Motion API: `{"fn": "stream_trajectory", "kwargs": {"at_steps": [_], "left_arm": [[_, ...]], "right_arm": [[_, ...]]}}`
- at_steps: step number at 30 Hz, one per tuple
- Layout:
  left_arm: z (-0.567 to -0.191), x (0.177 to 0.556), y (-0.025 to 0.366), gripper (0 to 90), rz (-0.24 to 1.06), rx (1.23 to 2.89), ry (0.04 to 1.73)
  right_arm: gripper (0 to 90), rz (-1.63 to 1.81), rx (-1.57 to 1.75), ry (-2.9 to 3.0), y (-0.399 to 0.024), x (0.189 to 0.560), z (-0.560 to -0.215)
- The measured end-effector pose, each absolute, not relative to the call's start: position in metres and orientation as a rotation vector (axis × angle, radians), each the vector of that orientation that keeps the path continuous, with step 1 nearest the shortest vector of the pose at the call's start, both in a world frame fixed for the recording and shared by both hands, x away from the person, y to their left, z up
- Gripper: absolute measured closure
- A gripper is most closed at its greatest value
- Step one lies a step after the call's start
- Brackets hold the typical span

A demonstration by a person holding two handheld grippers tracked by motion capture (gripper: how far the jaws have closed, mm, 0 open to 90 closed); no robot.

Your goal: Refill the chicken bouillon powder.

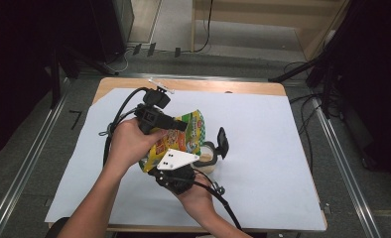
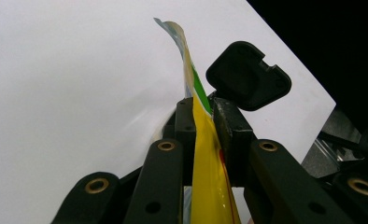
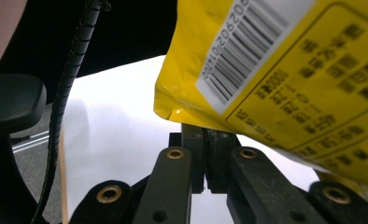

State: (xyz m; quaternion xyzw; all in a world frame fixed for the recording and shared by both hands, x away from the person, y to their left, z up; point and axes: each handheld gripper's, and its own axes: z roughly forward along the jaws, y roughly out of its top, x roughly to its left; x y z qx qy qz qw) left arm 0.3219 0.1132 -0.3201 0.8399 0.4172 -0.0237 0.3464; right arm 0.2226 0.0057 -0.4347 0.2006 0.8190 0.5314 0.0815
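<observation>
Paper sheet [image 1: 263, 148], white and broad, covers most of the wooden counter [image 1: 193, 85], whose bare edge shows along the far side. Near the sheet's middle, a yellow snack bag [image 1: 181, 140] is held up off the paper between both hands. The left tongs [image 1: 181, 125] are clenched on the bag's upper edge; in the left gripper view the foil runs straight up between the closed jaws. The right tongs [image 3: 205, 135] pinch the bag's lower edge, jaws pressed together just under its barcode panel. Just beside the bag, on its right, stands a small pale container [image 1: 207, 157] with a black flip lid [image 1: 222, 141] raised. Open paper lies to the right and far side; dark stands and cables crowd the floor beyond the counter's edges.
</observation>
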Motion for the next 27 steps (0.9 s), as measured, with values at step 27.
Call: {"fn": "stream_trajectory", "kwargs": {"at_steps": [27], "left_arm": [[-0.3211,0.3227,0.1150,80.2,-0.085,2.181,1.086]], "right_arm": [[89.6,1.589,0.597,2.470,0.0045,0.2234,-0.4350]]}}
